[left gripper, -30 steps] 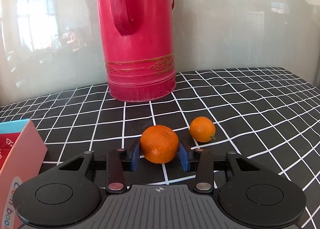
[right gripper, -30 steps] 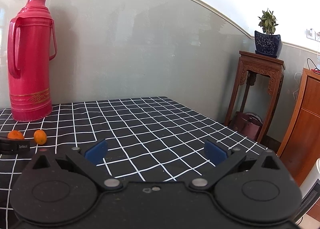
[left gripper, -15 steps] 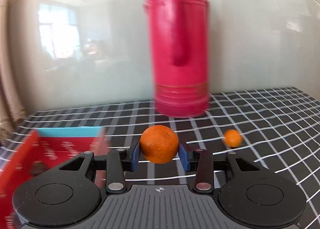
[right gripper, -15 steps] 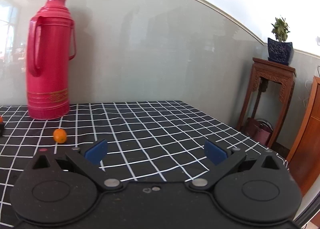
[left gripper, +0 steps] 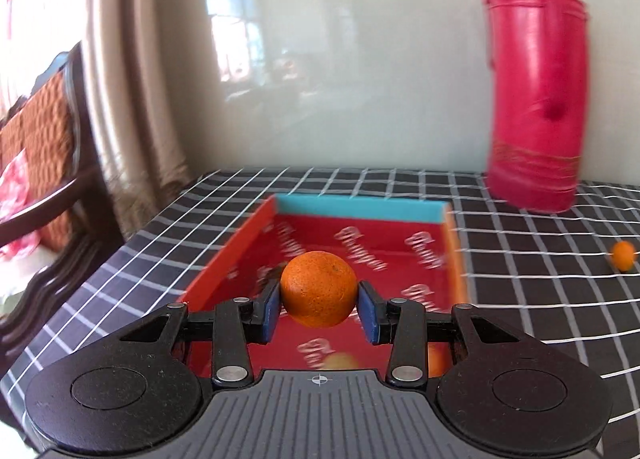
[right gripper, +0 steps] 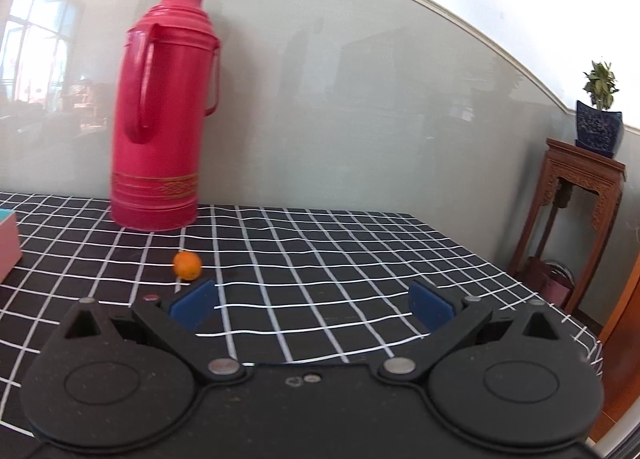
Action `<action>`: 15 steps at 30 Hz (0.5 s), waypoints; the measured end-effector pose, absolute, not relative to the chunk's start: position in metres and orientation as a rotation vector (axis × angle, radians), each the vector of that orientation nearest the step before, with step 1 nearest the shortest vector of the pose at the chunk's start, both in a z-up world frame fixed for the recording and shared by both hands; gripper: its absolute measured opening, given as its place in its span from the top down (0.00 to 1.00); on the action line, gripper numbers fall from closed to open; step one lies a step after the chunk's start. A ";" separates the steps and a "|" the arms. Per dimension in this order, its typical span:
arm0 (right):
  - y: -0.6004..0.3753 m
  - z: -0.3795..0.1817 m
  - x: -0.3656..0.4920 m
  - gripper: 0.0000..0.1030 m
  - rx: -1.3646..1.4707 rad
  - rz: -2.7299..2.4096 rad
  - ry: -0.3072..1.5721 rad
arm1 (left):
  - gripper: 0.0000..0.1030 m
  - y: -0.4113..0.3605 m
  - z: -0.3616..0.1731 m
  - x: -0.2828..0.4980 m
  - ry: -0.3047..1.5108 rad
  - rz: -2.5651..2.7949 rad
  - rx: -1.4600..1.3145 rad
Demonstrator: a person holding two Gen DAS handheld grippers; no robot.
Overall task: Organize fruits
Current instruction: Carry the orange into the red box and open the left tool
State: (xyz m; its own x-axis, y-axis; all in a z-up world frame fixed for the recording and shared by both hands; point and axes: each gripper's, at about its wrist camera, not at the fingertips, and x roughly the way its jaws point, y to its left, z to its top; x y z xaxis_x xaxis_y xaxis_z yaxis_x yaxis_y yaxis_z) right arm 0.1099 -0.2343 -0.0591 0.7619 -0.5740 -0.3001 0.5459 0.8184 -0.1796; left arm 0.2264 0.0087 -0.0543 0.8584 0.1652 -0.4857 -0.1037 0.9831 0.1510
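Large orange (left gripper: 319, 288): round, pebbled skin, pinched between the blue pads of the left tongs (left gripper: 319, 309), held above the red printed box (left gripper: 362, 255) with its teal far wall. Pale rounded shapes low in the box, half hidden behind the tongs, possibly more fruit. Small smooth orange (right gripper: 187, 265) sits on the black grid-cloth desk (right gripper: 360, 259) near the glossy red thermos (right gripper: 160, 131). Right tongs (right gripper: 312, 305) spread wide, holding nothing.
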 end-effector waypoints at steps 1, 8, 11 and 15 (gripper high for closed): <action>-0.231 -0.059 0.112 0.06 -0.088 -0.603 0.354 | 0.60 0.014 -0.055 0.228 0.527 0.158 0.123; -0.215 -0.061 0.125 0.06 -0.118 -0.557 0.364 | 0.60 0.036 -0.065 0.234 0.599 0.200 0.061; -0.211 -0.062 0.133 0.06 -0.122 -0.545 0.378 | 0.60 0.040 -0.065 0.230 0.610 0.186 0.042; -0.206 -0.065 0.142 0.06 -0.121 -0.529 0.394 | 0.24 0.044 -0.060 0.223 0.576 0.202 0.049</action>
State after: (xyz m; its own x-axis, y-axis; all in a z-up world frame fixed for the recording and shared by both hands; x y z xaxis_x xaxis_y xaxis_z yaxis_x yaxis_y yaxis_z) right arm 0.1421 -0.2059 -0.0653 0.7902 -0.5133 -0.3347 0.4675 0.8581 -0.2122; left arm 0.2235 0.0439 -0.0602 0.8196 0.2032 -0.5358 -0.1759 0.9791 0.1024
